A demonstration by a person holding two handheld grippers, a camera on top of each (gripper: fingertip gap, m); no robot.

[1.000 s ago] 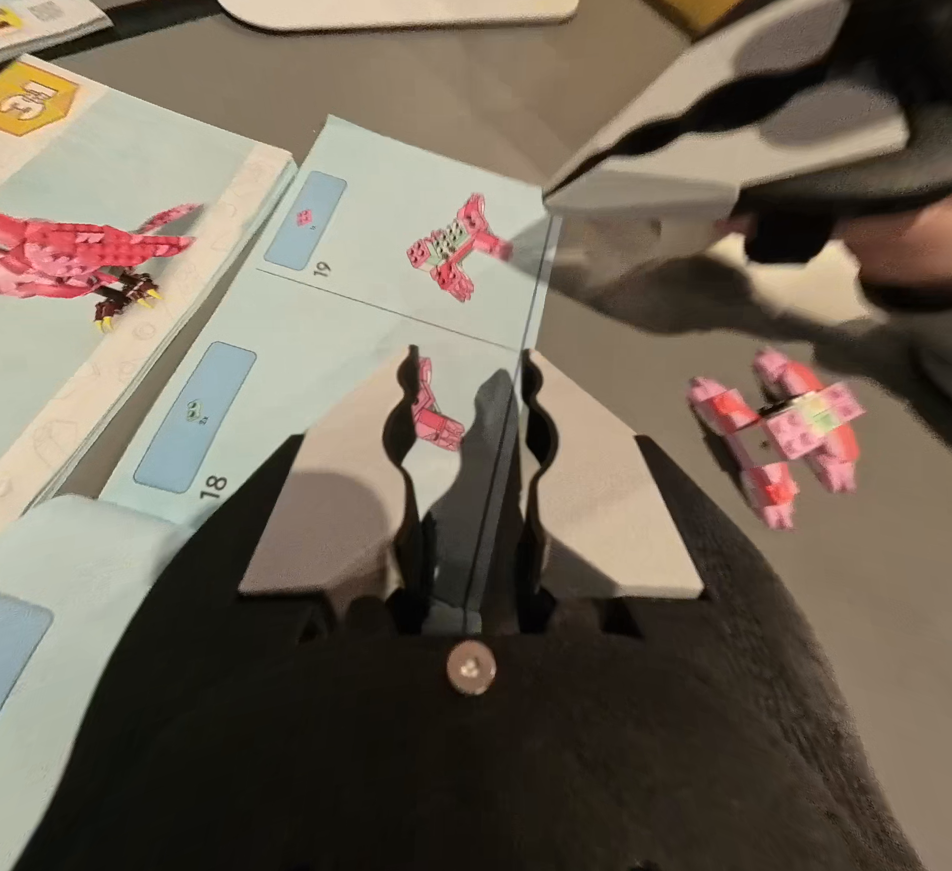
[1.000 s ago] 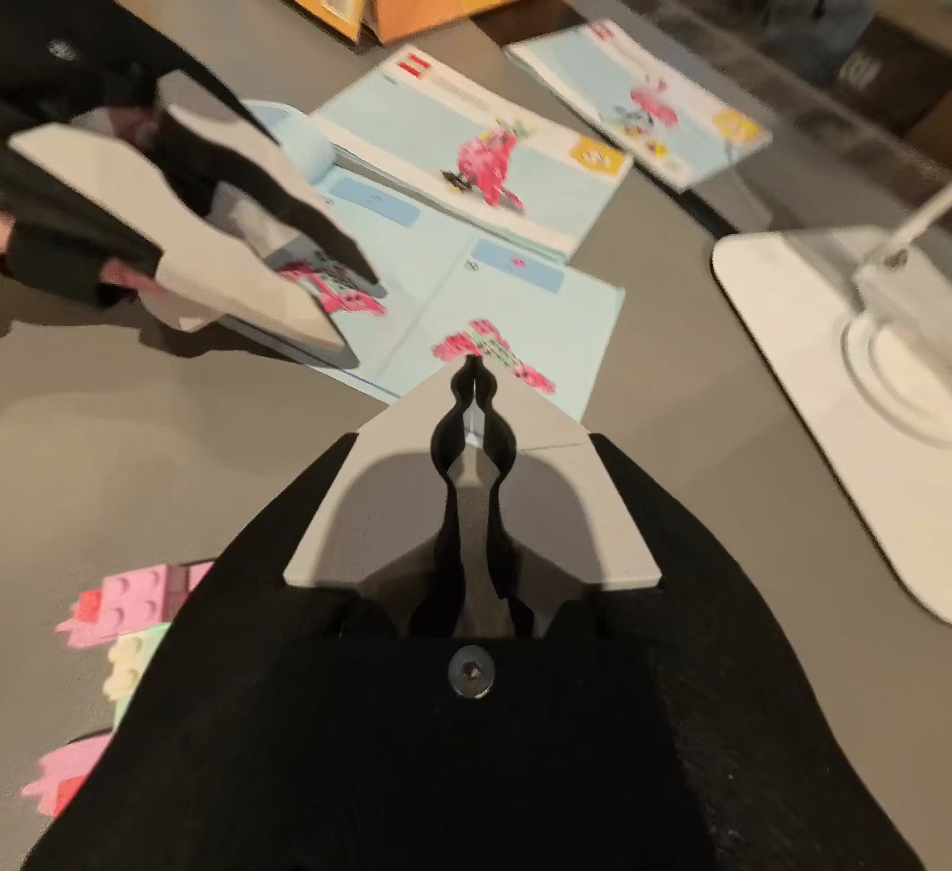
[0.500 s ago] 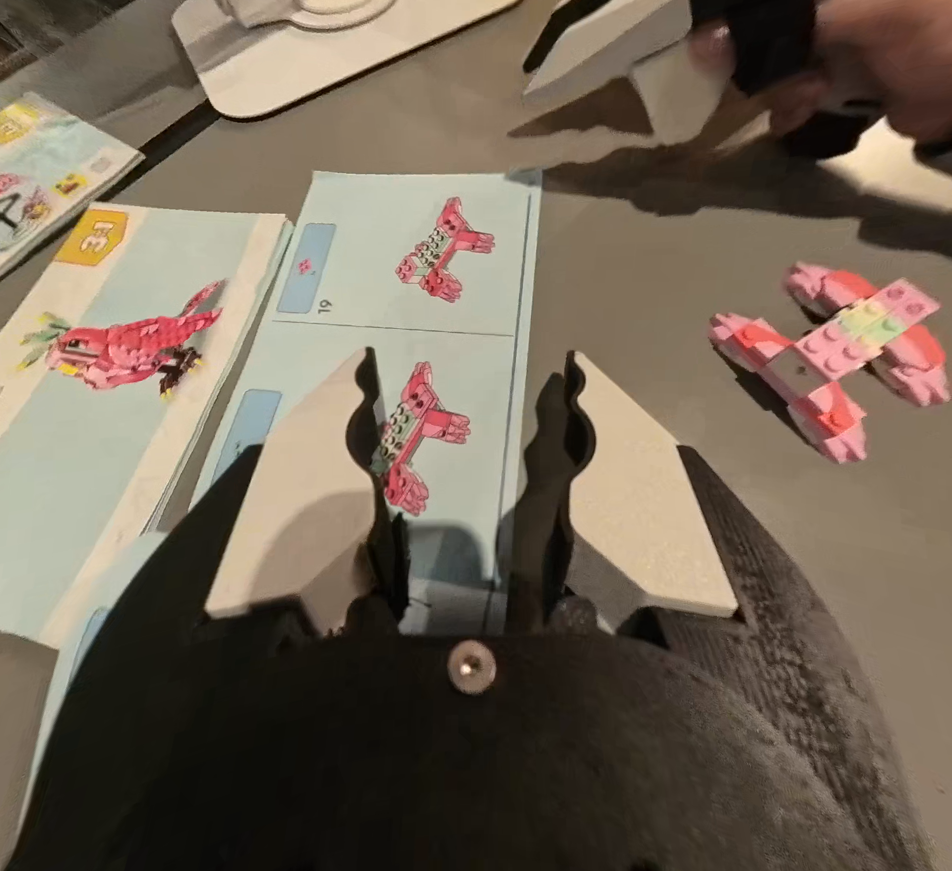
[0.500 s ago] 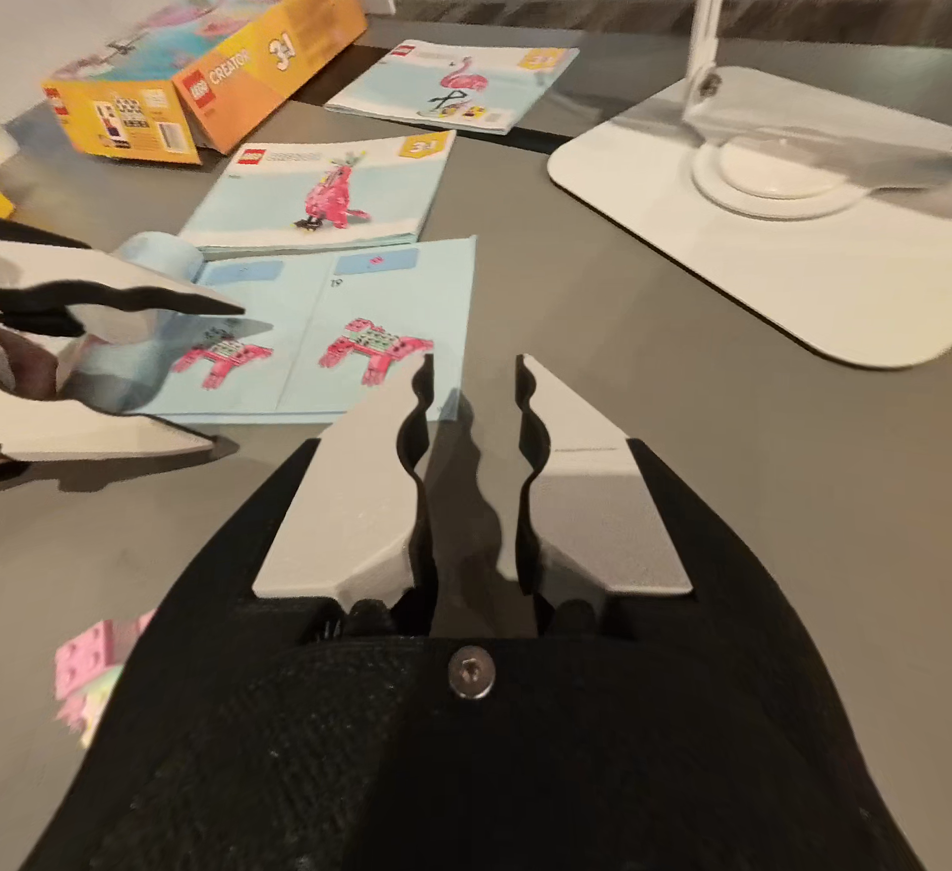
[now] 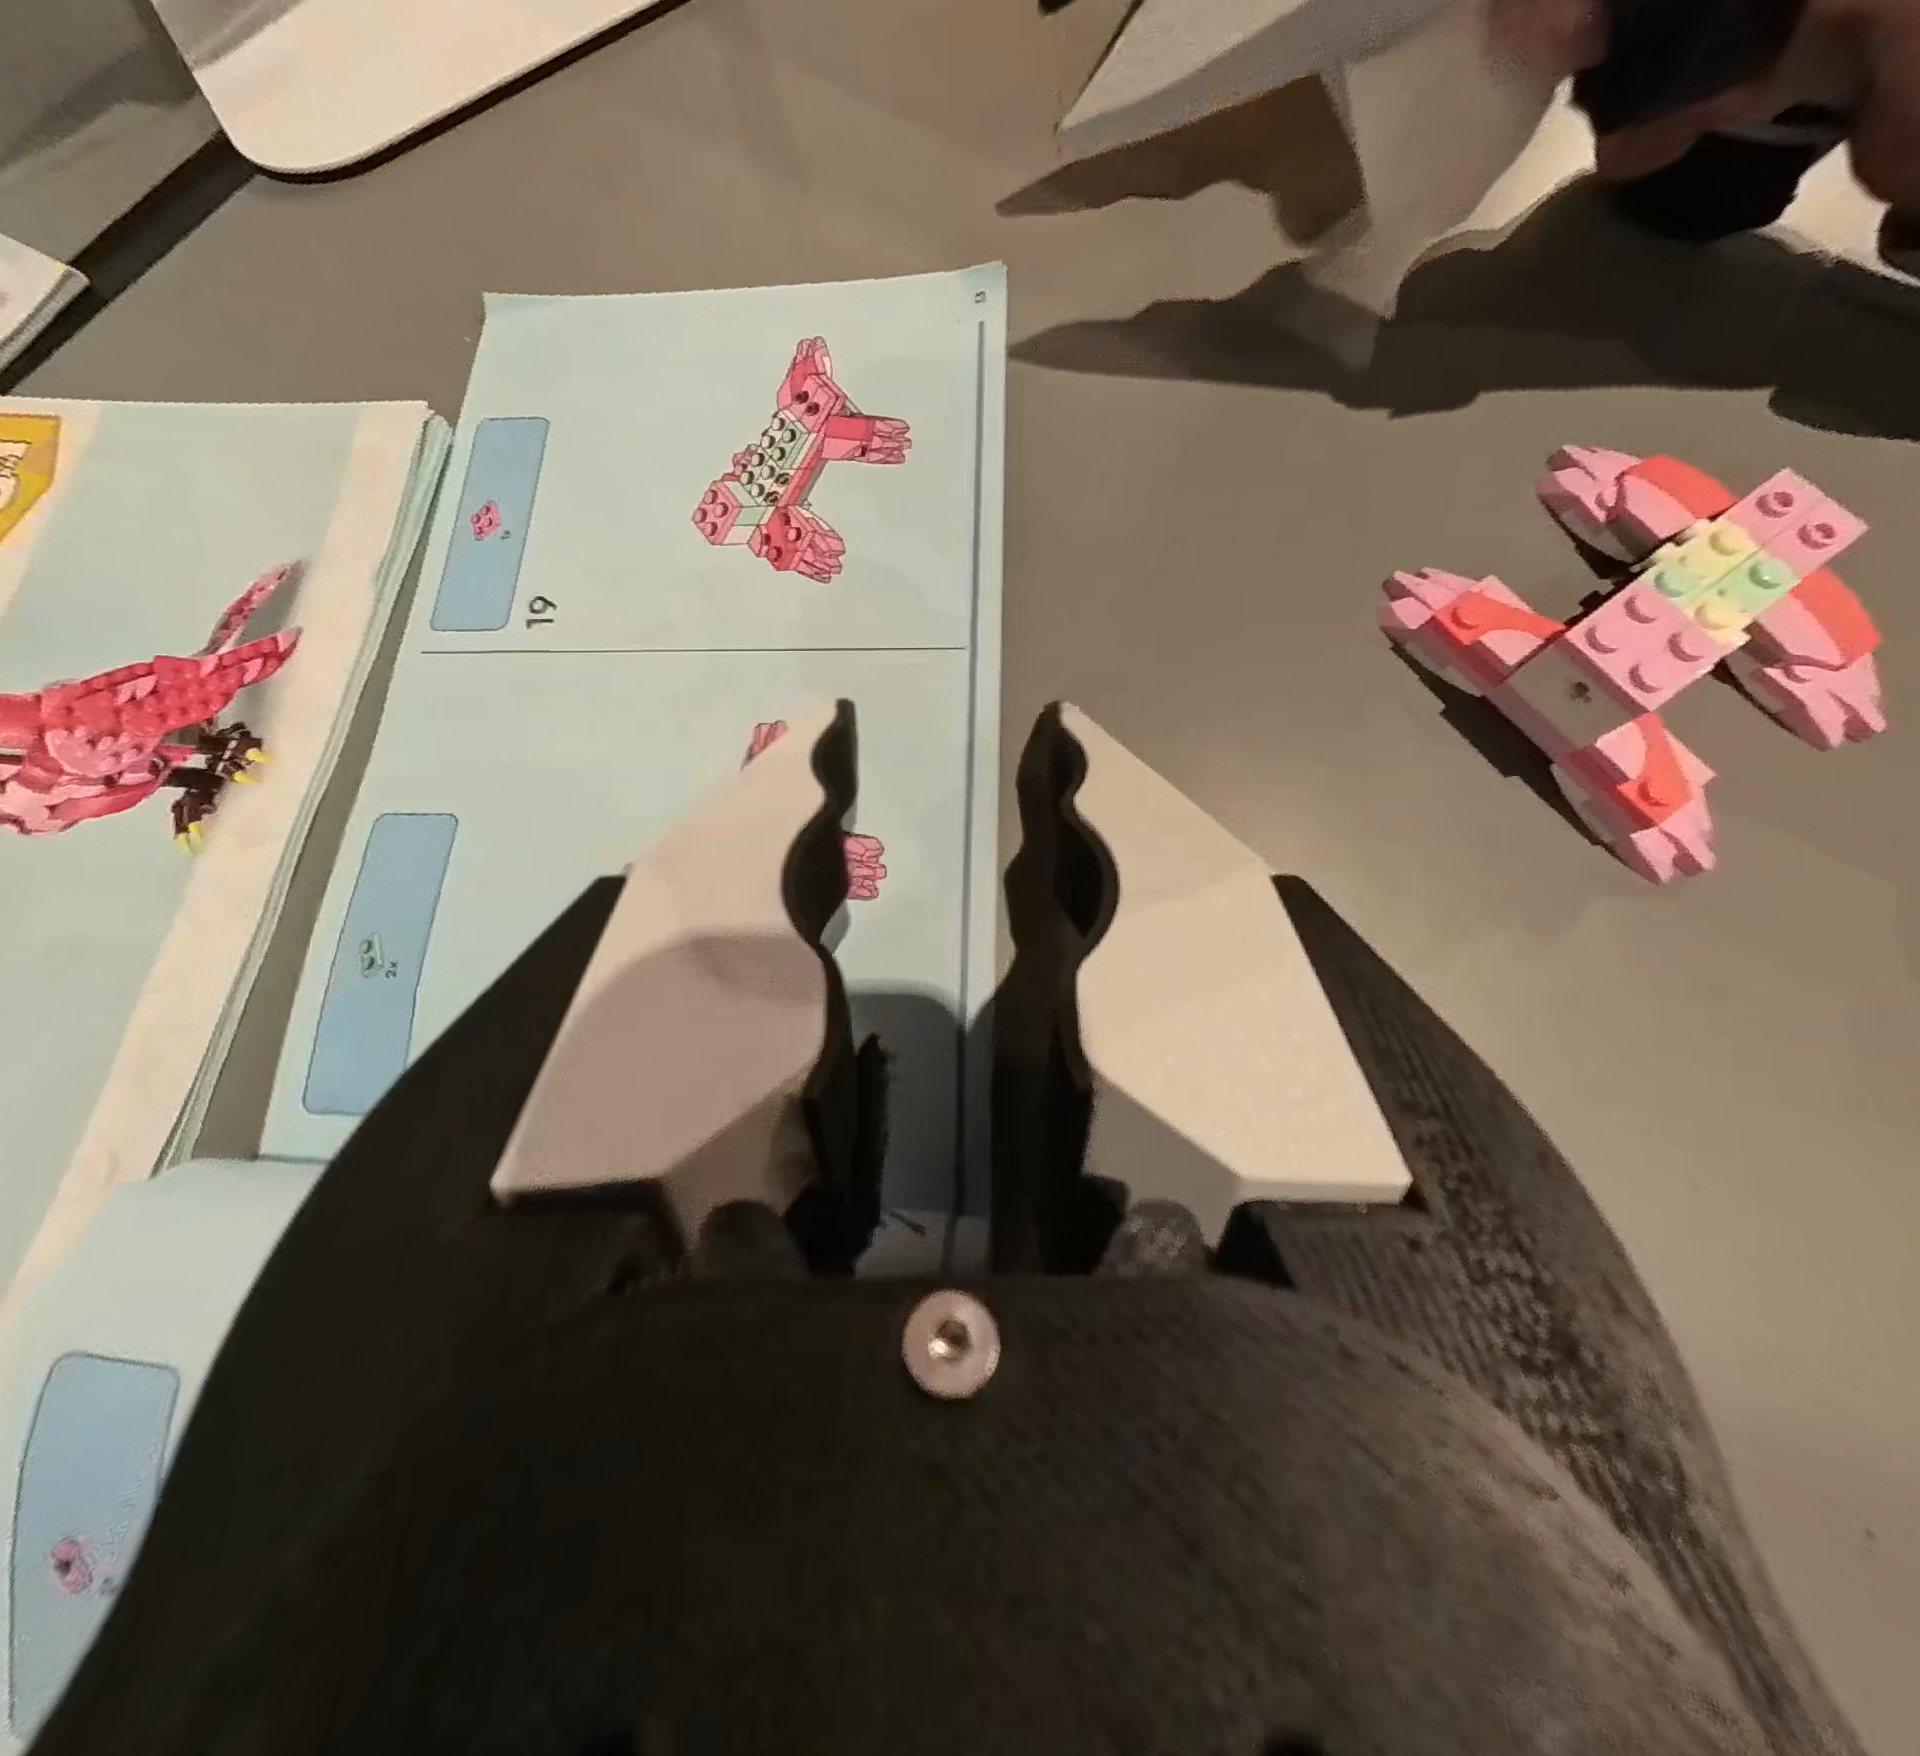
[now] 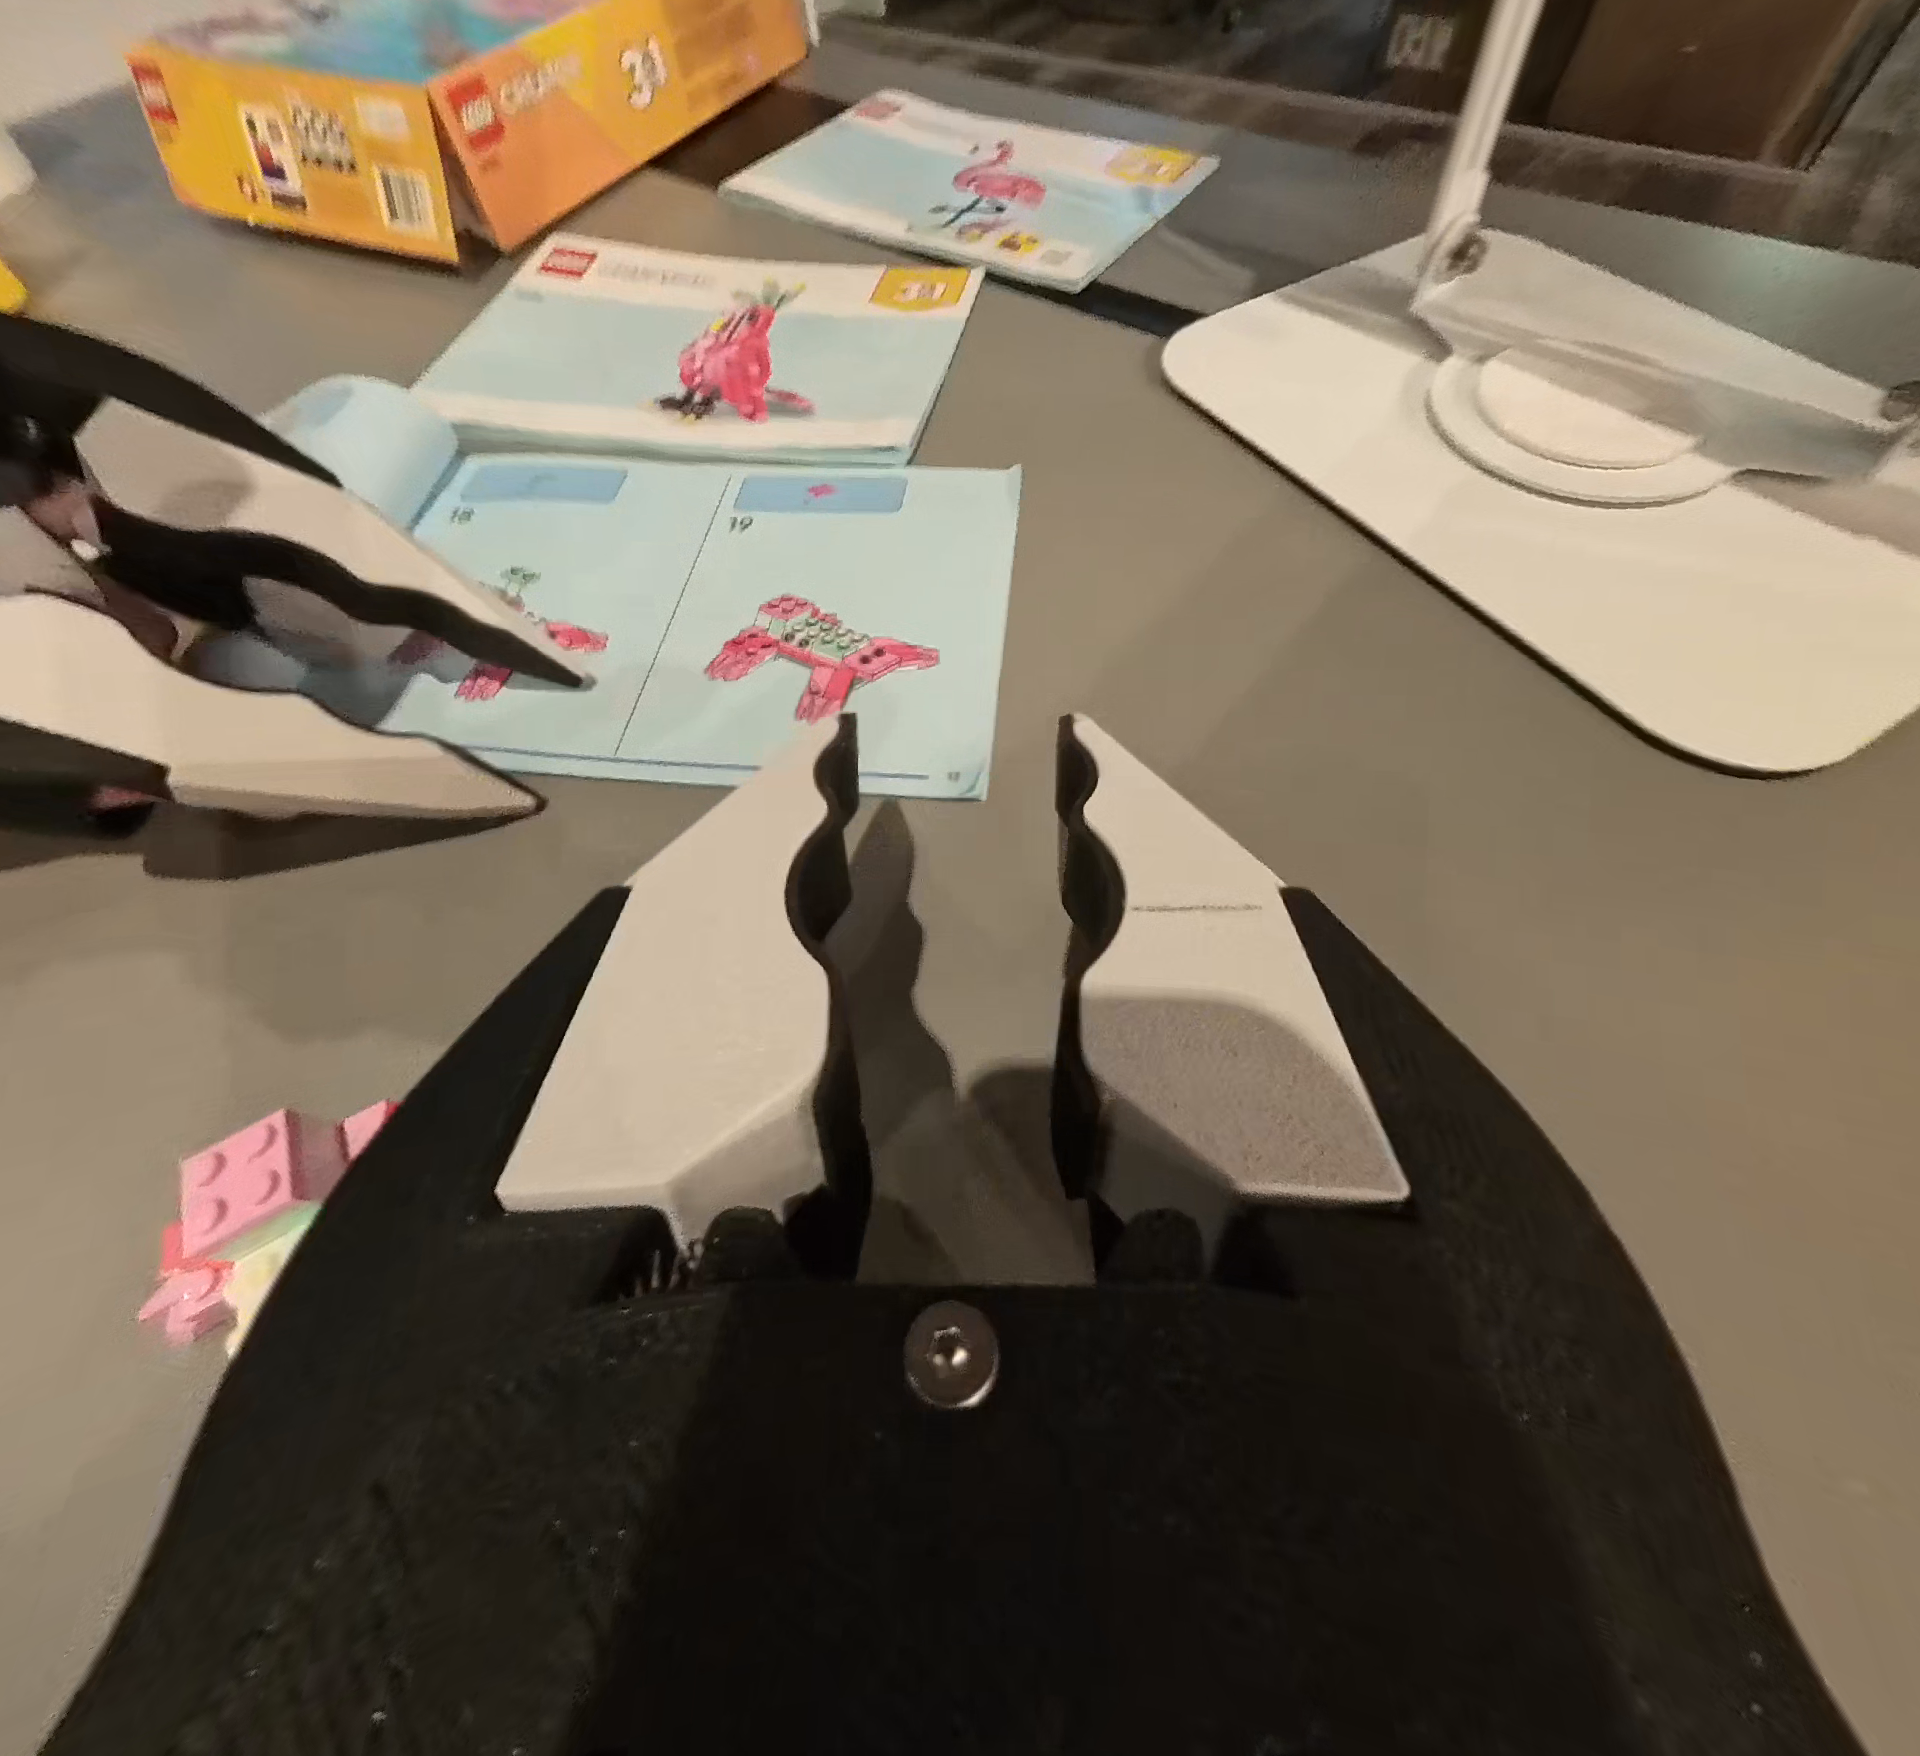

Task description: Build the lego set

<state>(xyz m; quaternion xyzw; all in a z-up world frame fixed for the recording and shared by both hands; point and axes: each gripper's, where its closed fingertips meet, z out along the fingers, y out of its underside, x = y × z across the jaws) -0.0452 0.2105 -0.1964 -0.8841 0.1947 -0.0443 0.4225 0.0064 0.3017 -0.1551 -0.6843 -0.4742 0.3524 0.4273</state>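
Left wrist view, left gripper (image 5: 948, 719) parted and empty over the open instruction booklet (image 5: 717, 501) on the grey table (image 5: 1195, 480), pink lego build (image 5: 1652, 646) to its right, right gripper (image 6: 956, 735) likewise apart, white lamp base (image 6: 1558, 501) ahead-right.

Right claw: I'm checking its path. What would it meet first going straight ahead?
Probably the near edge of the open booklet, just beyond the open right claw; only bare table lies between. Depth is uncertain.
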